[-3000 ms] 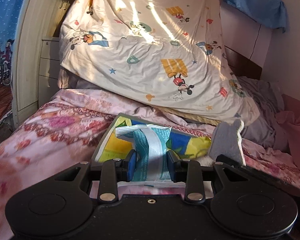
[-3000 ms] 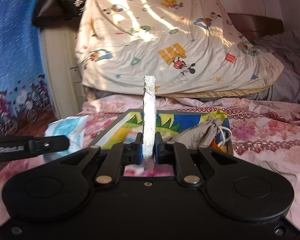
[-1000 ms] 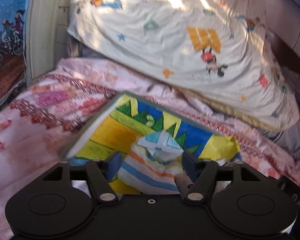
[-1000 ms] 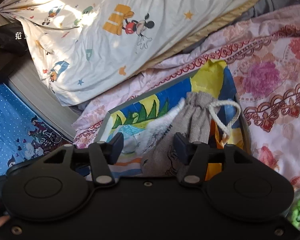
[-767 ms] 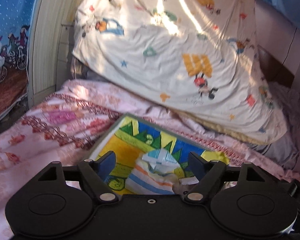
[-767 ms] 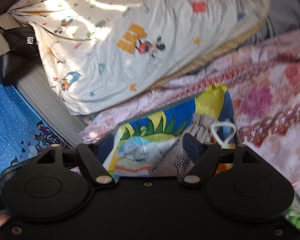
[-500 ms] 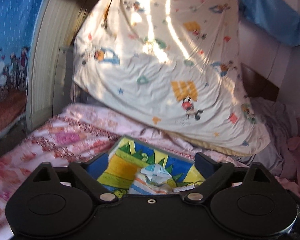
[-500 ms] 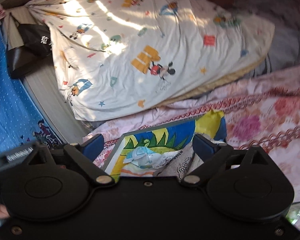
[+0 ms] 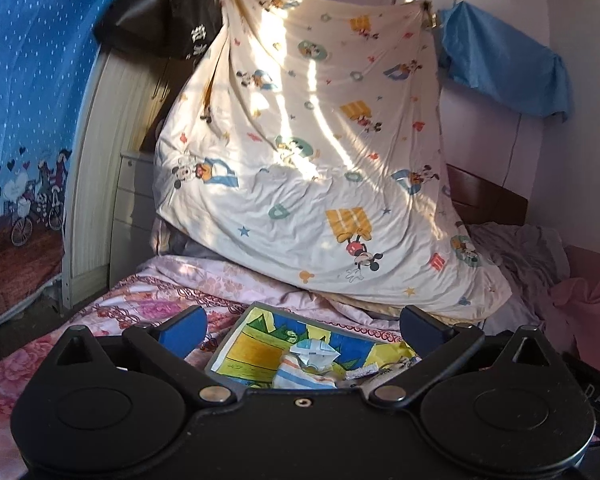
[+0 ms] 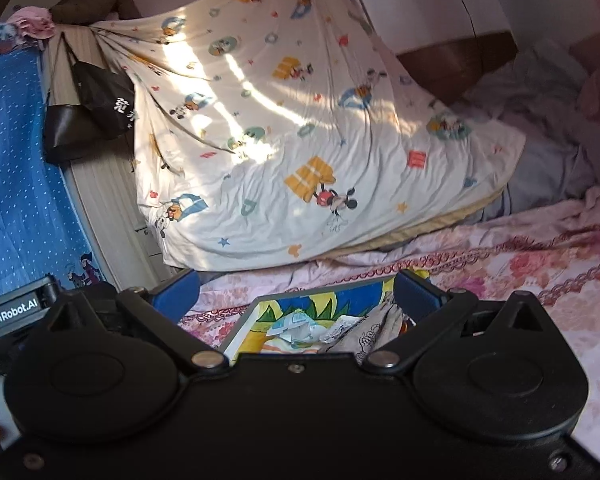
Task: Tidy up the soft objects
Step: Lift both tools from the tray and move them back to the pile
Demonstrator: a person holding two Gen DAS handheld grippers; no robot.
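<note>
Blue-padded left tongs [image 9: 300,326], left wrist view: spread wide, holding nothing, raised above the tray [image 9: 244,350]. Tray: grey-rimmed, bright yellow, blue and green cartoon print inside, lying on the pink floral bedspread [image 9: 112,312]. In the tray, near its front edge: one striped pouch [image 9: 300,376], white with blue and orange bands; one folded pale blue-and-white packet [image 9: 314,350] resting on top of the pouch. To the right of the pouch, a scrap of grey fabric, mostly hidden by the tongs' body. Behind the tray: cream Mickey Mouse sheet [image 9: 320,152], hung up and draping down onto the bed. Left of the sheet, above the tray: black bag [image 9: 168,20], hanging.

Right wrist view: right tongs [image 10: 296,294], blue pads spread wide, holding nothing, raised above the same tray [image 10: 244,316]. Contents seen here: pale packet [image 10: 294,322] on the striped pouch [image 10: 280,345] at tray centre; grey drawstring bag [image 10: 374,326] just beside them on the right, touching a white textured strip [image 10: 342,328] between the two. Cartoon sheet [image 10: 292,140] behind the tray; bedspread [image 10: 540,264] to the tray's right.
</note>
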